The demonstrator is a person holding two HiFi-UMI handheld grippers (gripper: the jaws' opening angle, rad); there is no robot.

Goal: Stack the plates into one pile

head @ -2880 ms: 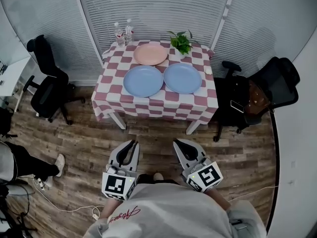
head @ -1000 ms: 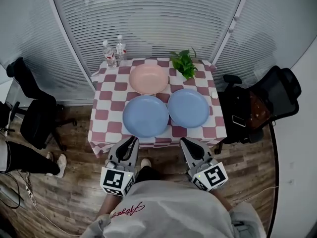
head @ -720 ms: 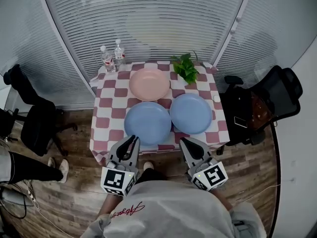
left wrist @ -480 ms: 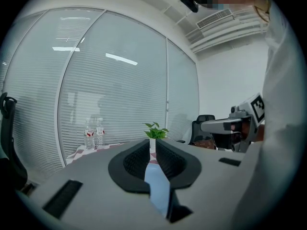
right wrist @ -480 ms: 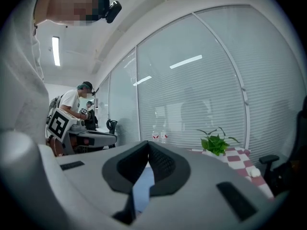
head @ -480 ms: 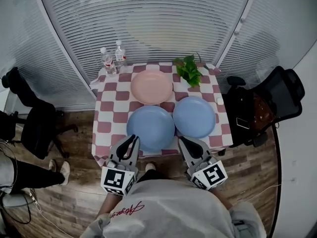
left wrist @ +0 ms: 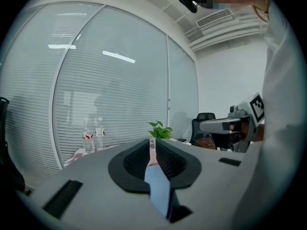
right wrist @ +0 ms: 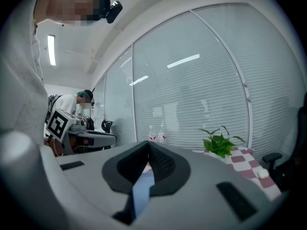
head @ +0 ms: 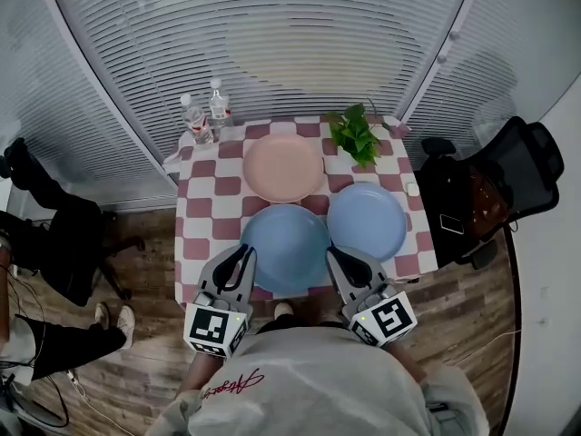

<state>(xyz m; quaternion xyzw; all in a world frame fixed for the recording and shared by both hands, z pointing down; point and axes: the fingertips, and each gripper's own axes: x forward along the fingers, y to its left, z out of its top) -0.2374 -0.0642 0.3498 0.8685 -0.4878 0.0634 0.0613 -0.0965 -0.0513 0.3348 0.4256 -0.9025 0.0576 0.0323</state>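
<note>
Three plates lie apart, no pile begun

The pink plate [head: 283, 167] lies flat at the far side of the checkered surface [head: 195, 216]. The left blue plate [head: 284, 239] and right blue plate [head: 367, 221] lie side by side nearer the person, rims close. All three are round, shallow and plain. By my reading, every stacking step remains. The left claw [head: 244, 251] and right claw [head: 333, 253] are both closed together and empty, at the surface's near edge.

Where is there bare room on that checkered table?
Bare: left strip of the checkered tablecloth, in front of clear water bottles, beside round pink plate and left round blue plate. Crowded: right side, other blue plate, green potted plant.
</note>
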